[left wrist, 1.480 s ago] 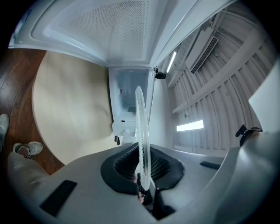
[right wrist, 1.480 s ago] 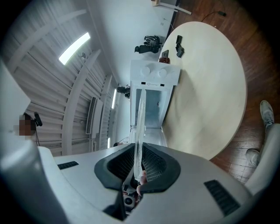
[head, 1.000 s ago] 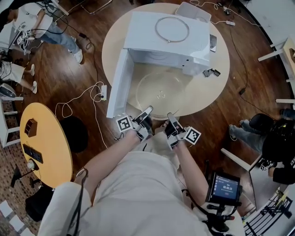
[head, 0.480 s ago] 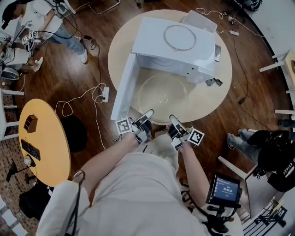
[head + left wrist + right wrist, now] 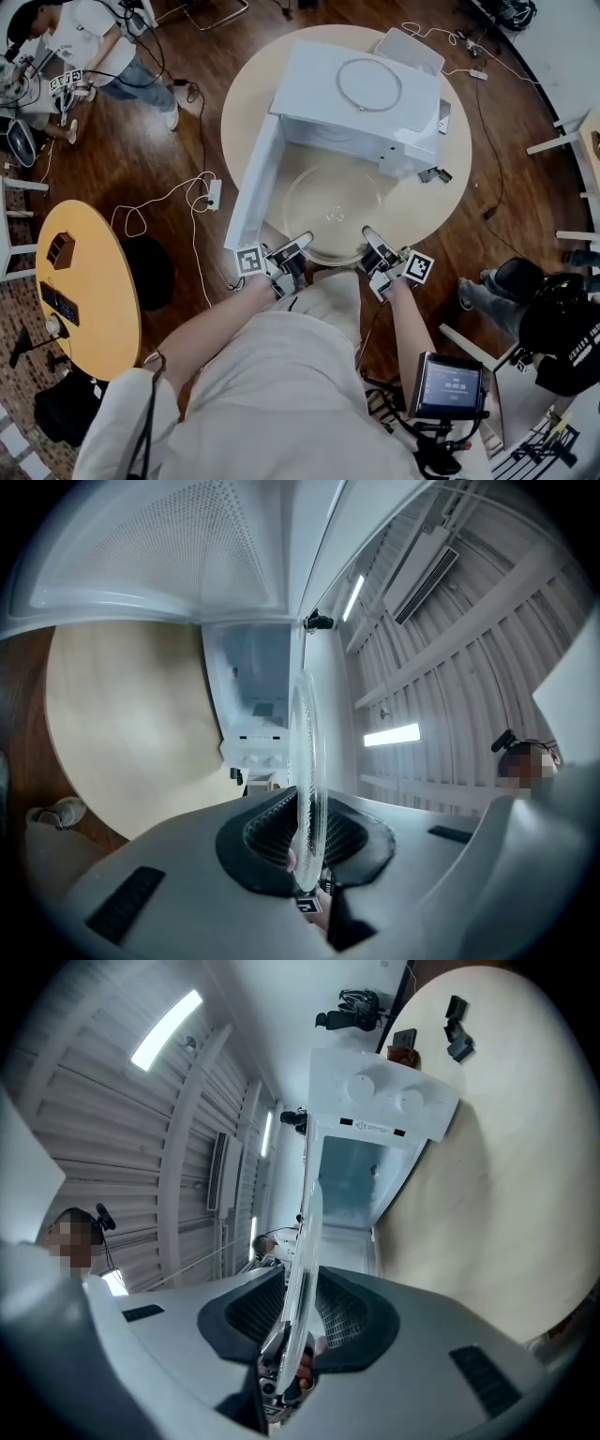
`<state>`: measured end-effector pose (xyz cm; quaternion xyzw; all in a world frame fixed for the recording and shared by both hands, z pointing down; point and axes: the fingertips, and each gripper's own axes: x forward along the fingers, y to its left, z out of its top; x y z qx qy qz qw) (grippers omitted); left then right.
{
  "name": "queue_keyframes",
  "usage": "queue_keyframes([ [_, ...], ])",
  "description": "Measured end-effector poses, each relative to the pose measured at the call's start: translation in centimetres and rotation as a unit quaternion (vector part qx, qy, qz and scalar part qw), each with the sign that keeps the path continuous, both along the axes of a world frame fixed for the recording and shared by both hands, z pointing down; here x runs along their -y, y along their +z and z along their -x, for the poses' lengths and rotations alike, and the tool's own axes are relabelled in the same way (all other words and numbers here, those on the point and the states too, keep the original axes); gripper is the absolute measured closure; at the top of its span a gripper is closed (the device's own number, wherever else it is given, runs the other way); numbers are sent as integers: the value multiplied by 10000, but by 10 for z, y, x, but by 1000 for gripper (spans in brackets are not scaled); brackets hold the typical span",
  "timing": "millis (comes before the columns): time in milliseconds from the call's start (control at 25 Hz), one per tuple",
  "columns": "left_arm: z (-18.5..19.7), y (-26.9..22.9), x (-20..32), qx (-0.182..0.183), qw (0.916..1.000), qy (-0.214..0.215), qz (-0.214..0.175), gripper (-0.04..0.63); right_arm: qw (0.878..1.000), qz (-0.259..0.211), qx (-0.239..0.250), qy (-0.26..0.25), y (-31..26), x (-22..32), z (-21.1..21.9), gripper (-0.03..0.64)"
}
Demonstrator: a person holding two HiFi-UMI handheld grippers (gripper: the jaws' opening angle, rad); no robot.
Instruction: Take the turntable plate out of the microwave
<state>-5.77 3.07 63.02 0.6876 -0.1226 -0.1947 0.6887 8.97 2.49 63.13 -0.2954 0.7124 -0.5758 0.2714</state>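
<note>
Glass plate, rim in left tongs, apparently mostly outside microwave.

The glass turntable plate is sitting over the round bench, with the open microwave at its 12 o'clock. The left gripper is clamping the rim at 7 o'clock. The right gripper, its fingers having just been opening, is straddling the rim at 5 o'clock.
</note>
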Motion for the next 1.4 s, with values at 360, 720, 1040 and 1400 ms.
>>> queue_keyframes([
  [360,-8,2,1,-105,9998,146,120,561,9974,-116,-211,-675,-1,20,-20,537],
  [720,13,-6,-6,-71,9998,-8,181,561,9888,-364,344,-1409,-11,41,3,537],
  [1040,-5,-9,-15,82,9997,201,-115,561,9870,-75,-183,-1595,-3,44,-29,537],
  [1400,-1,-15,-24,31,9990,386,-211,561,9804,-1,-81,-1970,-9,48,-20,537],
])
